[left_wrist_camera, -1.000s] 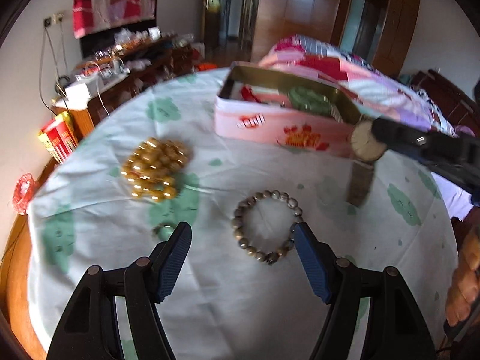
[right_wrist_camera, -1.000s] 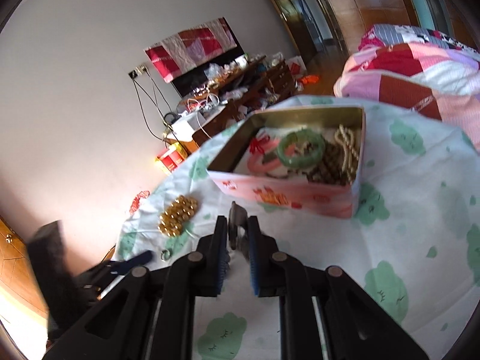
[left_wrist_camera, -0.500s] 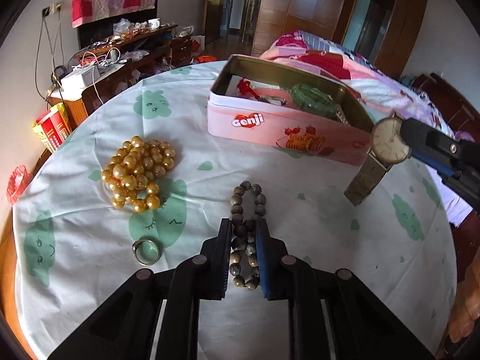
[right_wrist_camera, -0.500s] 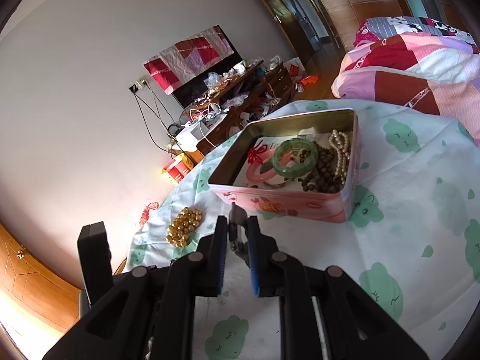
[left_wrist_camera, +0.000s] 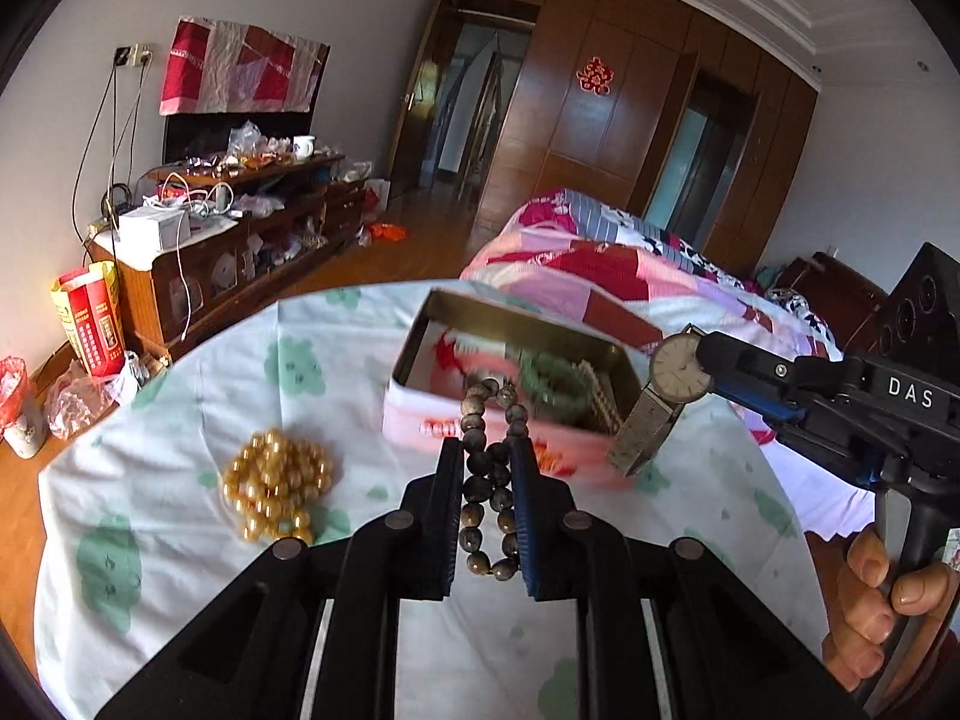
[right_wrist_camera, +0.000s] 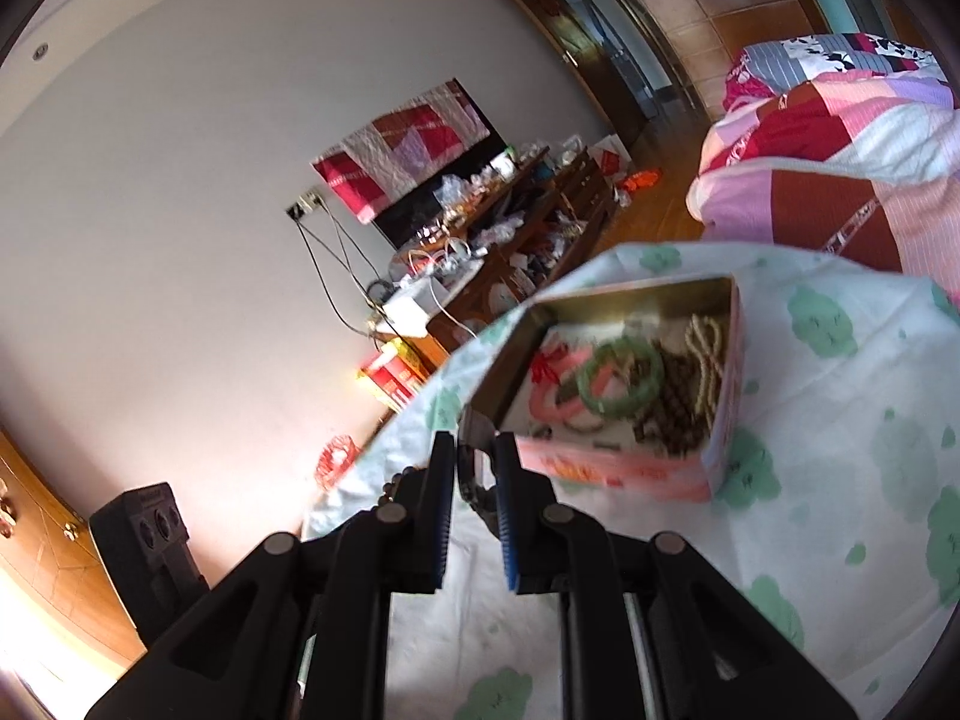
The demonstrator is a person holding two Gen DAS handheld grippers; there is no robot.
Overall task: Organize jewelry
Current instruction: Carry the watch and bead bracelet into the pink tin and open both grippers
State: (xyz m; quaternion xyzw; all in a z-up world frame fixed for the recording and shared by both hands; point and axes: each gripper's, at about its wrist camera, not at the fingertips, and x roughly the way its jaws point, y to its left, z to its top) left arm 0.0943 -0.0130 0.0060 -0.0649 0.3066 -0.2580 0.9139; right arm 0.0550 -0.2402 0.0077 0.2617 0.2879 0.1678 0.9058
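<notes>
Two claws are at work, and each has a piece pinched between its fingers. Nearest our left-wrist view, the left claw (left_wrist_camera: 487, 450) is closed on a brown bead bracelet (left_wrist_camera: 489, 468), squeezed into a narrow loop whose far end sticks out past the fingertips, off the bench (left_wrist_camera: 180, 540). In the other view, our right claw (right_wrist_camera: 475, 450) is closed on a wristwatch (left_wrist_camera: 677, 367); only its metal edge shows between those fingers, but from the left we see the round pale dial clamped at the tips and the metal strap hanging down just beside the tin's near right corner. A hand (left_wrist_camera: 882, 588) grips the right claw's handle at the lower right edge.

Further out on the cloud-print cloth, to the left, lies a heap of golden beads (left_wrist_camera: 277, 483), well apart from the bracelet. Beyond both claws stands the open pink tin (right_wrist_camera: 636, 471), holding a green bangle (right_wrist_camera: 618, 378), a pink bangle (right_wrist_camera: 555, 399), dark beads (right_wrist_camera: 675, 414) and a cream pearl strand (right_wrist_camera: 708, 360) along its right wall. Past the bench we see a patchwork quilt (left_wrist_camera: 600, 270) on a bed.
</notes>
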